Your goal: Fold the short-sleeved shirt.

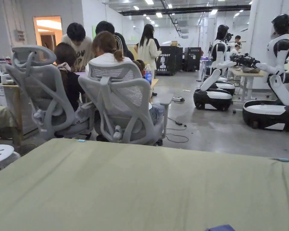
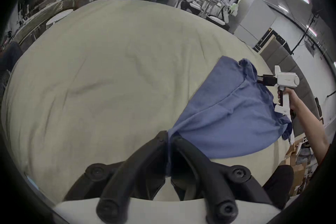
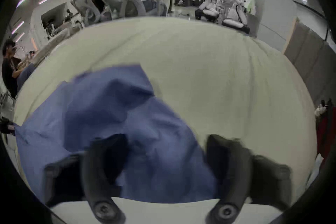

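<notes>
1. Nearest the person, the left tongs [image 2: 168,138] were clamped on an edge of the blue short-sleeved shirt [image 2: 231,115], their jaws pressed together with cloth between.
2. The right tongs [image 3: 166,148] stood wide apart, shirt cloth bunched loosely between the jaws, which did not press on it.
3. The shirt hung crumpled between both tongs, low over the near right part of the table [image 1: 141,186].
4. No fold looked made; spreading and folding seemingly remained.
5. Beyond stood office chairs [image 1: 122,105] and seated people [image 1: 106,48].
</notes>
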Demonstrator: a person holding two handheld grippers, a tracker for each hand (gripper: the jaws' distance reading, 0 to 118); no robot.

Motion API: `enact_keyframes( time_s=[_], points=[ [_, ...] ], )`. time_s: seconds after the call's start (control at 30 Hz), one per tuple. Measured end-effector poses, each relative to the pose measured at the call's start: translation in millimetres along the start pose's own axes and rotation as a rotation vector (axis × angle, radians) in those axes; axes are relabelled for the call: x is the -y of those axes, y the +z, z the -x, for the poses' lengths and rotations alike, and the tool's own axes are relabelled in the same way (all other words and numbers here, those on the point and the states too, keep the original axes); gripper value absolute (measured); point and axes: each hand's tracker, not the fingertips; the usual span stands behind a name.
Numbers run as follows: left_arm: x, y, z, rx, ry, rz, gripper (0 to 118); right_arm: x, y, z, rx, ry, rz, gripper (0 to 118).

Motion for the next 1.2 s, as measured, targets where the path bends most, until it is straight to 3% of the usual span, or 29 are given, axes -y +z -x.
enact_keyframes(
  time_s=[0.03,0.07,0.1,0.13,0.33,0.5,0.67,0.8,1.0,1.2],
  points=[
    [0,-1,-1,-0.01,-0.006,0.005,1,7,1,2,-0.012,-0.002,-0.04,67],
    [0,-1,-7,-0.018,-0.013,0.007,1,8,10,4,0.015,0.003,-0.078,53],
    [0,-2,-8,-0.022,-0.017,0.016,1,4,14,5,-0.032,-0.039,-0.063,22],
    [0,-2,-9,-0.022,-0.016,0.019,1,4,17,6,-0.029,-0.036,-0.061,3],
    [-1,7,-20,-0.044,-0.025,-0.013,1,16,83,27,0.034,-0.009,-0.127,3],
    [-12,10,-33,-0.087,-0.072,-0.099,1,24,152,46,0.088,-0.047,-0.257,3],
    [-44,22,-61,-0.106,-0.125,-0.195,1,19,210,55,0.162,-0.011,-0.331,3],
    [-85,49,-93,-0.148,-0.19,-0.303,1,-3,257,44,0.214,-0.003,-0.409,3],
    [-185,84,-138,-0.196,-0.219,-0.45,1,-69,325,6,0.275,-0.072,-0.557,3],
    [-280,109,-177,-0.259,-0.248,-0.597,0,-141,375,-15,0.345,-0.081,-0.701,3]
  ],
)
